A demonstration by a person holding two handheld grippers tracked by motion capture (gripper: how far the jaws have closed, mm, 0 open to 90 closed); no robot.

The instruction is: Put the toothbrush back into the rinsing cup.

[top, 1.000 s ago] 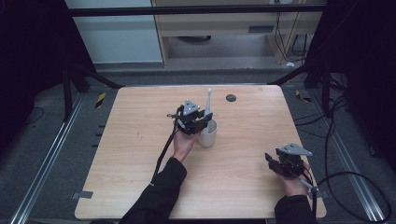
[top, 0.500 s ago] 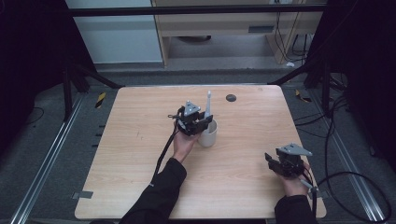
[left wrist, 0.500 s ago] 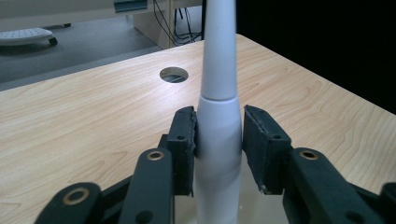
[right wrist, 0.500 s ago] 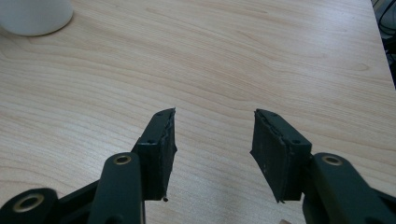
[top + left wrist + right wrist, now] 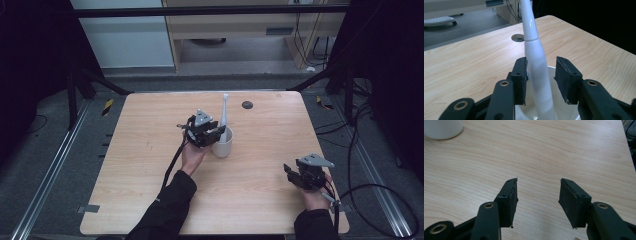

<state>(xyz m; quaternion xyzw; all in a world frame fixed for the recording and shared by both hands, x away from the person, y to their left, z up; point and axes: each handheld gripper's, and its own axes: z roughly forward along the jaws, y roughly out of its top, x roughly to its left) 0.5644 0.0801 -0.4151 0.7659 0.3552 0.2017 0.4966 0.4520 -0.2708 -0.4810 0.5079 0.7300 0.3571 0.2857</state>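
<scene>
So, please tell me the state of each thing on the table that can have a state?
toothbrush: upright in the cup, leaning a little, between the left jaws
cup: upright on the table, holds the toothbrush
left gripper: jaws have just been opening; one pad beside the toothbrush, the other clear of it
right gripper: open, nothing between the jaws, over bare table

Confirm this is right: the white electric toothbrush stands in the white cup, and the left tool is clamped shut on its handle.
Not quite. The electric toothbrush does stand in the white cup, but the left tool is not clamped: its jaws have just been opening. The left gripper view shows a clear gap at one pad, the handle only grazing the other.
</scene>
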